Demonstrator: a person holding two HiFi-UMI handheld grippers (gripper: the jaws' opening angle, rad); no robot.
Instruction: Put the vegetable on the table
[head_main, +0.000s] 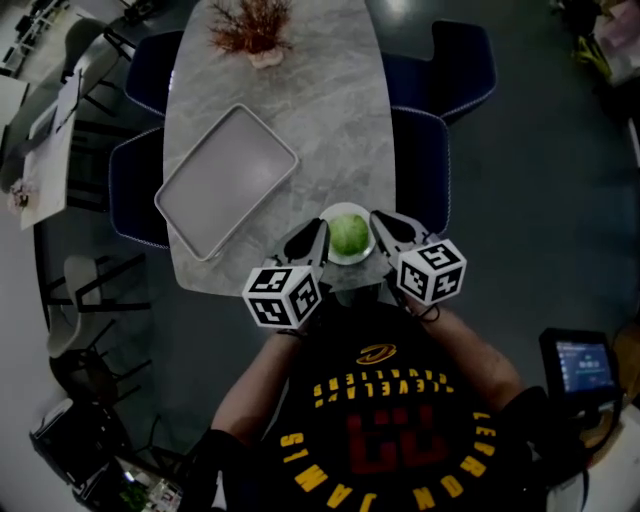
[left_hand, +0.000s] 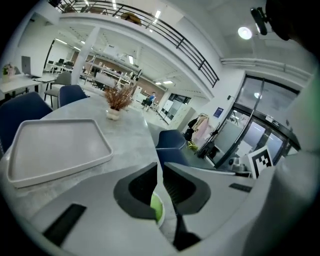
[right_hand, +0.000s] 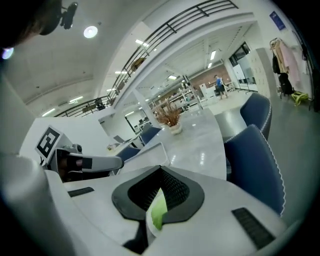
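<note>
The left gripper (head_main: 322, 236), at 9 o'clock, and the right gripper (head_main: 380, 226), at 3, each have their jaws pinching the rim of a white bowl (head_main: 347, 208). It holds the green vegetable (head_main: 348, 236) at the 6 o'clock end of the bench (head_main: 330, 120). This looks like mid-carry. The next move calls for setting it down level, clear of the tray (head_main: 226, 180) at 10 o'clock.

Upside down to the head camera, the person's black shirt (head_main: 385, 420) carries yellow lettering, "CLEVELAND" and "LEBRON JAMES", around a red "23". No other print is legible.
</note>
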